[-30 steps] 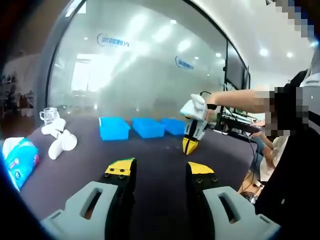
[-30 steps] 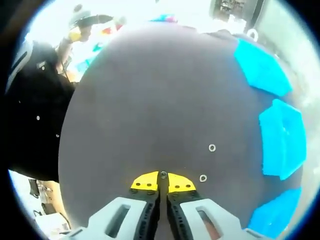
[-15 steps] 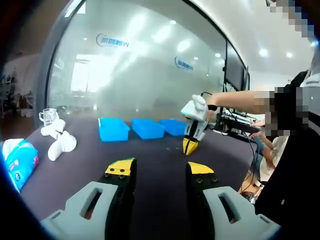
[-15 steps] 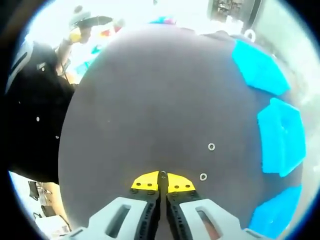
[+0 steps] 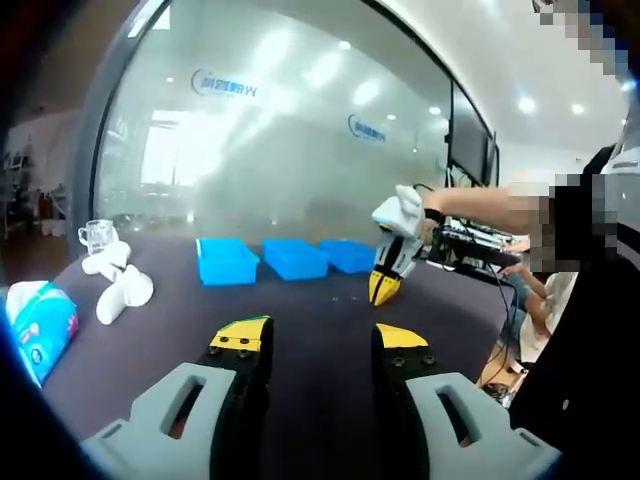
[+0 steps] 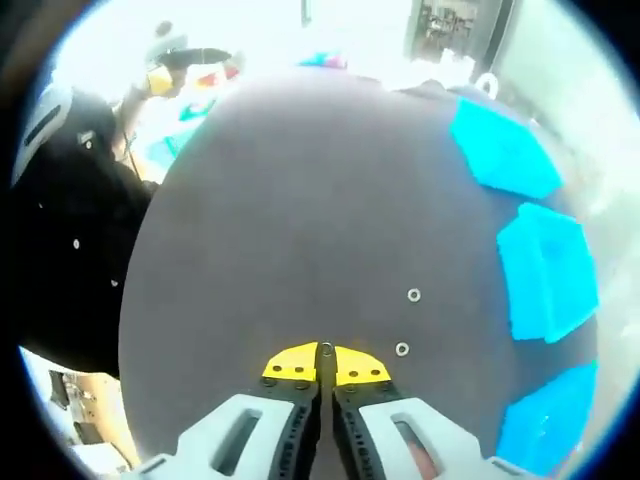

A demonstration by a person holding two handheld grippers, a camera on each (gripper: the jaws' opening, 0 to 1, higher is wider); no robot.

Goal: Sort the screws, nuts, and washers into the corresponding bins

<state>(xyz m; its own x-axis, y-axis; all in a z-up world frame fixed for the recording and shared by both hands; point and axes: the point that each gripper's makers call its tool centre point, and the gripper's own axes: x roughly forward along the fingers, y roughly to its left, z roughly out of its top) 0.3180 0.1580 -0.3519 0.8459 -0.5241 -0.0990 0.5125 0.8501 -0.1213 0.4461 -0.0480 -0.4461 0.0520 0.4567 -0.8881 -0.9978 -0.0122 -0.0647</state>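
A small ring-shaped piece (image 6: 326, 349), a washer or nut, was pinched at the tips of the right hand-held gripper (image 6: 326, 356), whose jaws were closed on it just above the dark counter (image 6: 300, 220). Two more washers (image 6: 414, 295) lay close by on the counter, with three blue bins (image 6: 545, 272) in a row beyond them. The left hand-held gripper (image 5: 312, 338) hovered with its jaws apart, holding nothing, facing the same bins and white objects (image 5: 122, 282) near a tissue pack (image 5: 40, 320).

Ahead of me a frosted glass wall (image 5: 290, 130) with a blue logo rises behind the dark bench (image 5: 300, 330), under a white ceiling (image 5: 530, 70) with round lights.
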